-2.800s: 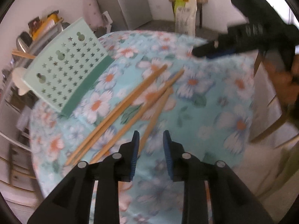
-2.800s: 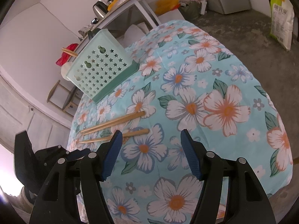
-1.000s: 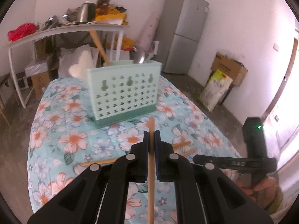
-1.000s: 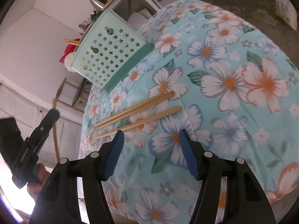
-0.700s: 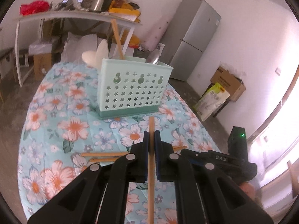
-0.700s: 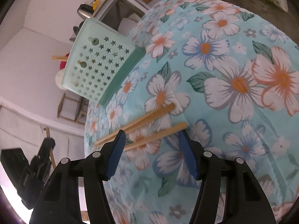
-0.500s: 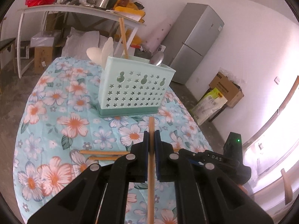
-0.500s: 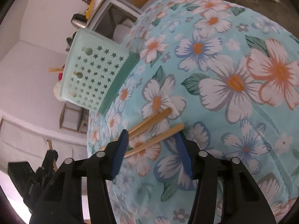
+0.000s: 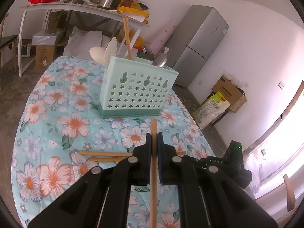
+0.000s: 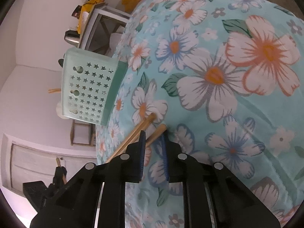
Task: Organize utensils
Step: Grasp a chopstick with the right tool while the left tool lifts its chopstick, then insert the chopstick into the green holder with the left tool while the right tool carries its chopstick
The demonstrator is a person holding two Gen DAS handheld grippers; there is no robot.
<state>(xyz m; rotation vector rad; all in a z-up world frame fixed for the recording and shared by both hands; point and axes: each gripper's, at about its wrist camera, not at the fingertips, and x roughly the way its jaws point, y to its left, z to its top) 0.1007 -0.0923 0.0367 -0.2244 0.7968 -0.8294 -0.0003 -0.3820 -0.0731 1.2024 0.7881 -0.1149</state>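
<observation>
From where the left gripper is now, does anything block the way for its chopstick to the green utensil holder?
Nothing visible does. The left gripper is shut on a chopstick pointing at the utensil holder, with only bare floral tablecloth between. The two loose chopsticks lie nearer, off to the left.

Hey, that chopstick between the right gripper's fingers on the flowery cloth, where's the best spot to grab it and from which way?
Probably near its blunt end, from above, fingers straddling it across its width. The chopstick lies flat on the tablecloth, close beside another chopstick, so a narrow pinch takes one alone. The right gripper is already closing around that end.
</observation>
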